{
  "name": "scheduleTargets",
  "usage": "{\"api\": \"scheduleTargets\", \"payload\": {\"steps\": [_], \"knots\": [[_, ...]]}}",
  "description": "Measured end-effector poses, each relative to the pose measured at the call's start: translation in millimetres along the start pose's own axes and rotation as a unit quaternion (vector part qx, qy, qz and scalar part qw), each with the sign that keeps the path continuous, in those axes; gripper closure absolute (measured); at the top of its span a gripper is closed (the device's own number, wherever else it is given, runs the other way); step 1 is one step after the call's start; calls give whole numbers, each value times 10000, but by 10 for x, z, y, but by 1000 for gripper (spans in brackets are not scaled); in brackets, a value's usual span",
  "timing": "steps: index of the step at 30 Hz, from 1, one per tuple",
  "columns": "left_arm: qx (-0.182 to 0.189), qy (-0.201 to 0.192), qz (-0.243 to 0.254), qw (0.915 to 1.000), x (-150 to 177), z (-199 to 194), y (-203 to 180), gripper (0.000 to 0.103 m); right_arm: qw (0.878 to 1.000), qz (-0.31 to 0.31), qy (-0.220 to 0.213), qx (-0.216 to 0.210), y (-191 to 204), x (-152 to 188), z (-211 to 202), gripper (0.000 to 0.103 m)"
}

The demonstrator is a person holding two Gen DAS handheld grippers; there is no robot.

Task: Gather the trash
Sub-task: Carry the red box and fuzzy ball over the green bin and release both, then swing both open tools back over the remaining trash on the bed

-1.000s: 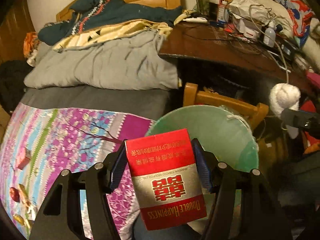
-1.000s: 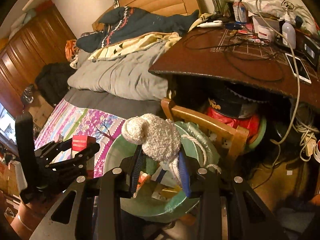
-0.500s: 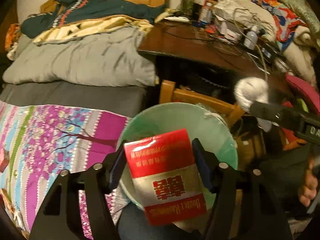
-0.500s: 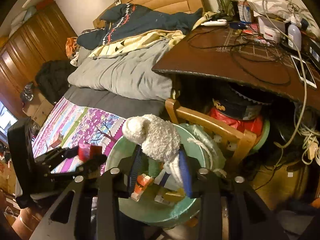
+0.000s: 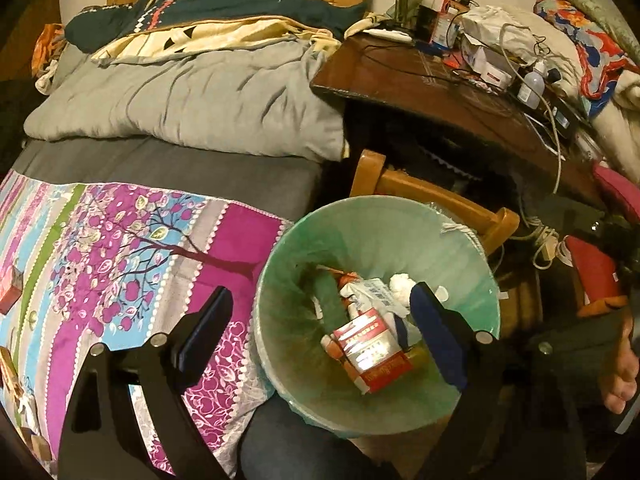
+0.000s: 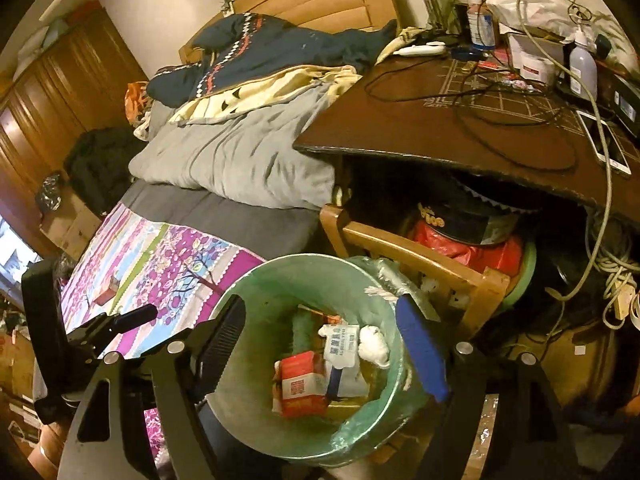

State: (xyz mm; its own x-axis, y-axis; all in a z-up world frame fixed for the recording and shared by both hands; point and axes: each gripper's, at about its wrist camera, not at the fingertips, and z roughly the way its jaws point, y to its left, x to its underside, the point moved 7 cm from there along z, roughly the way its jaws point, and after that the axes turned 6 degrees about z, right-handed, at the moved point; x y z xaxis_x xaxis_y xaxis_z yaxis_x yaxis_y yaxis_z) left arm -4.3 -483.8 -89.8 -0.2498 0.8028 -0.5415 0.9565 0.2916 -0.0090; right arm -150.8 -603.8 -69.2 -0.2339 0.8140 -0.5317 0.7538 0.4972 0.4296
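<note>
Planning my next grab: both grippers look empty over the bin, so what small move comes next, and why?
Probably swing the left gripper back over the bedspread toward the small red box lying there. Both it and the right gripper are open above the green bin, and the red cigarette pack and white wad already lie inside.

A pale green plastic bin (image 5: 380, 224) holds a red-and-silver cigarette carton (image 5: 374, 350) and a white wad of tissue (image 6: 374, 342). The bed's quilted cover (image 5: 132, 260) shows magenta, turquoise and green stripes with a dark tree motif. Behind lie a plain grey duvet (image 5: 192, 100) and a navy patterned knit garment (image 5: 224, 4); the wooden worktop (image 6: 420, 128) is dark brown.
</note>
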Motion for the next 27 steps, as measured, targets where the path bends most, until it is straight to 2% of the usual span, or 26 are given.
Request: {"api": "scheduleTargets", "payload": {"steps": [4,7,10,14,19,23,27], "knots": [[-203,-70,-116,9997,57,-62,88,16,9998,-144,-102,-40,119,30,-1,24],[-657,-290,-242,9971,79,-177,233,16,9994,-209,-255,-128,232,30,-15,24],[-1353,-565,-330,9886,155,-341,432,16,9976,-339,-558,-249,411,25,-69,24],[-1996,-724,-660,9750,348,-554,759,16,9928,-626,-926,-441,759,64,-121,23],[-2673,-759,-1281,9520,711,-840,1278,16,9834,-1162,-1209,-699,1315,221,-150,19],[-3177,-856,-1730,9283,1005,-1146,1642,16,9752,-1554,-1239,-971,1785,405,-103,17],[-3637,-916,-2223,8999,1372,-1501,2034,15,9674,-1850,-1142,-1297,2259,628,-34,17]]}}
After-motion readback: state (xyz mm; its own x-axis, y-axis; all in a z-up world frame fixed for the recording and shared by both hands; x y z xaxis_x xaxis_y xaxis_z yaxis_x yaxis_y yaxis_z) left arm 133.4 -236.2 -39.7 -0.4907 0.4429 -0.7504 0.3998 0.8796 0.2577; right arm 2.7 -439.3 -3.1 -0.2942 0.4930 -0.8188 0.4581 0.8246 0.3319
